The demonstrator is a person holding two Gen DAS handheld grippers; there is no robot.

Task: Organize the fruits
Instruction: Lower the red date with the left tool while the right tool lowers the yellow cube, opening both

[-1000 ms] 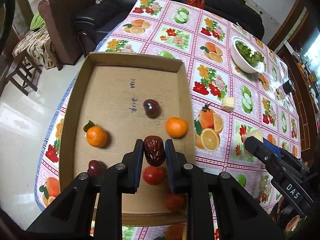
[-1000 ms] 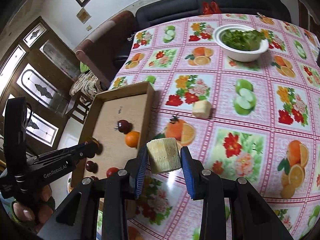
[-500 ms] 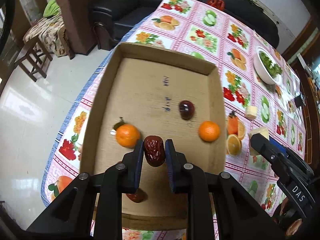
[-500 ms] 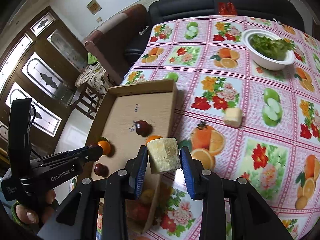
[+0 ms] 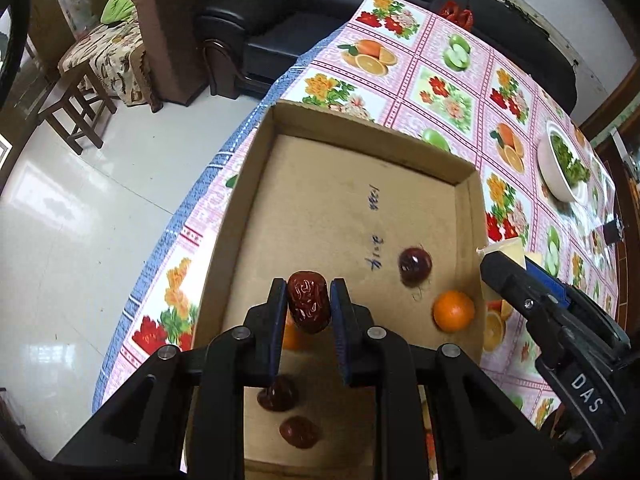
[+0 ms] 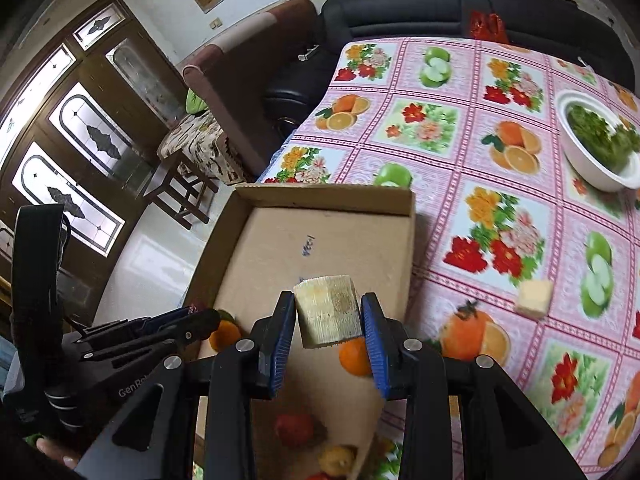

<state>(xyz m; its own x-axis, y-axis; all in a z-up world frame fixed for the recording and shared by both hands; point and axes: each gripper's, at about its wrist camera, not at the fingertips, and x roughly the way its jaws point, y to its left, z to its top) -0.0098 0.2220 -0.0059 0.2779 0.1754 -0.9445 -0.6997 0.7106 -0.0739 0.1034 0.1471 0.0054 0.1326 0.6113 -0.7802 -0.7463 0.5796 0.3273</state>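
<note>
My left gripper is shut on a wrinkled red date, held above the near half of the shallow cardboard tray. In the tray lie a dark round fruit, an orange, a second orange partly hidden behind the gripper, and two more dates. My right gripper is shut on a pale yellow fibrous chunk above the tray, over its right side. The left gripper shows at lower left in the right wrist view.
A second pale chunk lies on the fruit-patterned tablecloth right of the tray. A white bowl of greens stands at the far right. A sofa and armchair lie beyond the table's far edge; the floor drops off left.
Both grippers have moved forward over the tray, still holding the date and the chunk. The left gripper now sits past the near orange; the right has come over the tray's right side.
</note>
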